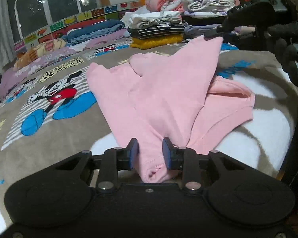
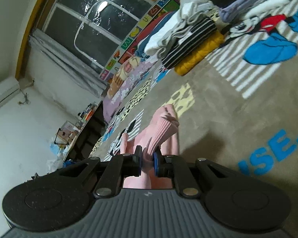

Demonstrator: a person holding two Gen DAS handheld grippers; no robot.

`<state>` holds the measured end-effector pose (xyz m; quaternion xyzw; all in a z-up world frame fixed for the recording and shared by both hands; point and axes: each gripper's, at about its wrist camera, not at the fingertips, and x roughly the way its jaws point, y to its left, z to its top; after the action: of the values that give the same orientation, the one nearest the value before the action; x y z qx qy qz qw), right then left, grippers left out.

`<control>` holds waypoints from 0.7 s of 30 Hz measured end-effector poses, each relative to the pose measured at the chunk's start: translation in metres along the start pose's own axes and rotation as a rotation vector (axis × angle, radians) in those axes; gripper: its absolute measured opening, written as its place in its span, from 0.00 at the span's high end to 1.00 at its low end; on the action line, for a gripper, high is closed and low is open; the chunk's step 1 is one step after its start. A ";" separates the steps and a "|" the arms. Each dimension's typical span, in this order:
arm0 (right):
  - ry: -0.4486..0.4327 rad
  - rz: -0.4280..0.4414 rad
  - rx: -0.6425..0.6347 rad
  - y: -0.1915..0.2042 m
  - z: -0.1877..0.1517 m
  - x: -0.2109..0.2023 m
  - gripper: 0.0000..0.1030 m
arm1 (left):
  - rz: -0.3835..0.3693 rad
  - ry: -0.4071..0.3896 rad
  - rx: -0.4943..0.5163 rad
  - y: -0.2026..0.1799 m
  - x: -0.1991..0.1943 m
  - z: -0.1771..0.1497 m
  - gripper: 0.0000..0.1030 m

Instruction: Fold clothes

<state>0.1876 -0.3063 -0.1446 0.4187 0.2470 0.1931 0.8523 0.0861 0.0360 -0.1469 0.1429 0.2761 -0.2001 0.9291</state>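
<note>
Left claw (image 1: pixel 150 148) has a bunched hem of the pink top (image 1: pixel 164 99) between its pads, though they look barely touching it, so it could slip out mid-fold; right claw (image 2: pixel 147 156) is clamped narrow on a ribbed cuff. Top's soft, creased, half lifted off the bed (image 1: pixel 59 138); folded stacks (image 1: pixel 159 29) sit behind.

indoor artificial light, fairly bright and even. the dark night window pane (image 1: pixel 49 6) mirrors round lamp spots and streaky glare. in the left wrist view, soft shadows fall on the grey cartoon-print bedspread (image 1: pixel 49 123) to the right of the crumpled pink cotton garment (image 1: pixel 168 91). both fisheye views bend straight lines hard near the edges, with dark corners. the right wrist view is steeply tilted and slightly smeared; its pink ribbed cuff (image 2: pixel 161 127) looks soft.
</note>
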 end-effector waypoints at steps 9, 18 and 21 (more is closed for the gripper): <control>0.029 0.001 0.084 -0.057 -0.028 0.002 0.90 | -0.062 -0.041 -0.163 0.026 -0.010 0.012 0.73; 0.005 0.087 0.096 -0.062 -0.030 -0.002 0.87 | 0.067 -0.058 -0.194 0.063 0.025 0.061 0.73; 0.010 0.092 0.089 -0.063 -0.030 0.001 0.87 | 0.085 -0.038 -0.136 0.077 0.059 0.087 0.73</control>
<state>0.1783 -0.3230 -0.2116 0.4664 0.2399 0.2230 0.8217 0.2058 0.0532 -0.0981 0.0873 0.2652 -0.1438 0.9494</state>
